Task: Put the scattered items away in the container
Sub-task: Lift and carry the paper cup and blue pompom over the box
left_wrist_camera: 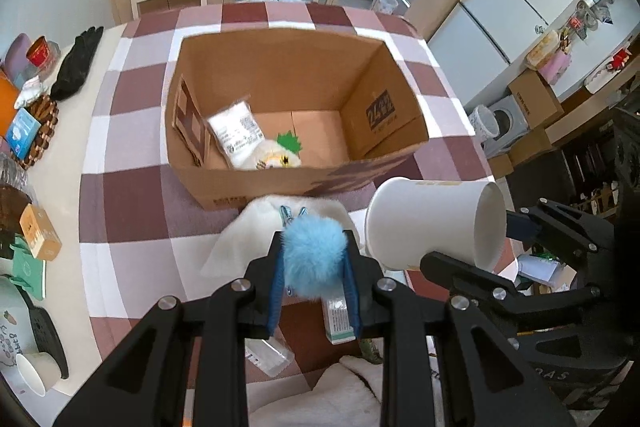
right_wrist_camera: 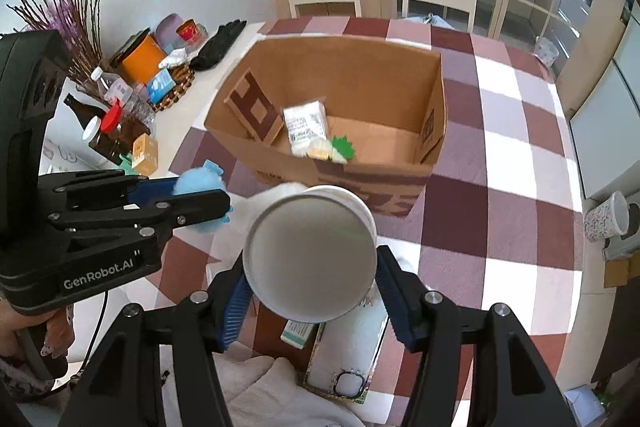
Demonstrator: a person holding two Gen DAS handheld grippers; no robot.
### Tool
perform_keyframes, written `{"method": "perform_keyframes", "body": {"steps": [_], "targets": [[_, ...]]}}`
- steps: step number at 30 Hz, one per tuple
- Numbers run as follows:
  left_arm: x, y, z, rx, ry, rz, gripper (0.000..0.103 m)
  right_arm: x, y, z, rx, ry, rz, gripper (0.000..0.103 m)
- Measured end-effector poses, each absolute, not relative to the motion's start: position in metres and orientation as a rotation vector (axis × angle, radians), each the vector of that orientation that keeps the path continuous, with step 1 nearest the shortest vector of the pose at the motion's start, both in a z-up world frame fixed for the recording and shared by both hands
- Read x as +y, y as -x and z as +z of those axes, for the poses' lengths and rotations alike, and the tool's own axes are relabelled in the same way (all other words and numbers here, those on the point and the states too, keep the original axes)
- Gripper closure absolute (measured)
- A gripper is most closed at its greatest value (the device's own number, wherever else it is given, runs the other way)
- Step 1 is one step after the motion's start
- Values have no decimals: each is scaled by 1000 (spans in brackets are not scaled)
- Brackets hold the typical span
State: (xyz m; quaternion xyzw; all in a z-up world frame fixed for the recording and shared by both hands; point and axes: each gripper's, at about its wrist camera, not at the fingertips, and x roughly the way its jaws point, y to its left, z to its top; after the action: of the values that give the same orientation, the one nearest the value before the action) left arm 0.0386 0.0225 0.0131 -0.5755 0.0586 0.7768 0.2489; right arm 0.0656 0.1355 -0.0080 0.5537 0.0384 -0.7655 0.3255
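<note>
My left gripper is shut on a fluffy light-blue pom-pom with a small metal clip, held above the checked tablecloth just in front of the open cardboard box. In the right wrist view the same left gripper and pom-pom show at the left. My right gripper is shut on a white paper cup, its mouth facing the camera; the cup lies sideways in the left wrist view. Inside the box lie a white packet and a green-and-yellow item.
A white cloth, a small white-and-green carton, a clear phone case and a fluffy white fabric lie on the cloth below the grippers. Bottles, an orange cup and black gloves crowd the left side. Two chairs stand behind.
</note>
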Motion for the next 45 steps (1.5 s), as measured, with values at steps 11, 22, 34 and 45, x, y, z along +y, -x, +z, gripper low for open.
{"method": "perform_keyframes", "body": {"steps": [11, 22, 34, 45], "targets": [[21, -21, 31, 136, 1521, 2145, 77, 125, -48, 7, 94, -1418, -2017, 44], [23, 8, 45, 130, 1474, 2151, 77, 112, -24, 20, 96, -1390, -2047, 43], [33, 40, 46, 134, 1472, 2138, 77, 100, 6, 17, 86, -1406, -2037, 43], [45, 70, 29, 131, 1515, 2118, 77, 95, 33, 5, 94, -1439, -2022, 43]]}}
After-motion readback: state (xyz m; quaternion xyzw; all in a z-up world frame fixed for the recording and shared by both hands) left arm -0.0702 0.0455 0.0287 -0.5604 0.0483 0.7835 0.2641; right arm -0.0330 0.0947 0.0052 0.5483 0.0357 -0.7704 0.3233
